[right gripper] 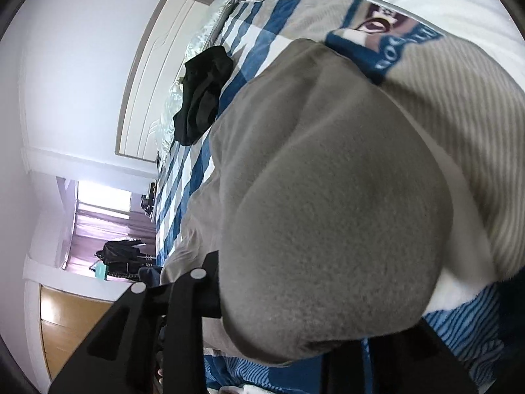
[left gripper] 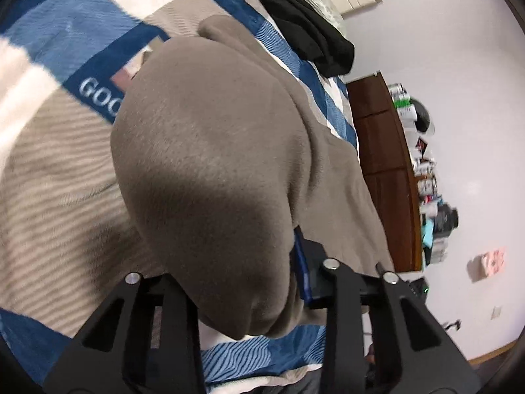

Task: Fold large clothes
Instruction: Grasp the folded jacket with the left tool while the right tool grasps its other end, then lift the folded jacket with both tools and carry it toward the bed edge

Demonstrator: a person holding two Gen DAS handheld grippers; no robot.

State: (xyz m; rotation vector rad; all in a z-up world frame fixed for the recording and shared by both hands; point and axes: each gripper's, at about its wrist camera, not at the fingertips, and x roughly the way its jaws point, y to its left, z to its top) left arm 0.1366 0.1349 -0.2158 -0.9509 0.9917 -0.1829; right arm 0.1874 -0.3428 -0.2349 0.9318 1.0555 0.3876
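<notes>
A large grey-brown fleece garment (left gripper: 210, 151) lies on a bed with a blue, white and beige bedspread (left gripper: 49, 180). In the left wrist view its near edge bulges up between the black fingers of my left gripper (left gripper: 242, 282), which is shut on the cloth. In the right wrist view the same garment (right gripper: 328, 197) balloons out of my right gripper (right gripper: 295, 312), also shut on it. The fabric covers the right gripper's right finger; only its left finger (right gripper: 197, 274) shows. Both held edges are lifted off the bedspread (right gripper: 459, 98).
A black garment (left gripper: 305, 23) lies crumpled further up the bed, also in the right wrist view (right gripper: 203, 88), by pillows (right gripper: 197, 39). A brown wooden dresser (left gripper: 384, 164) with cluttered items stands beside the bed. Window with curtains (right gripper: 101, 210) and wooden floor (right gripper: 65, 321) lie beyond.
</notes>
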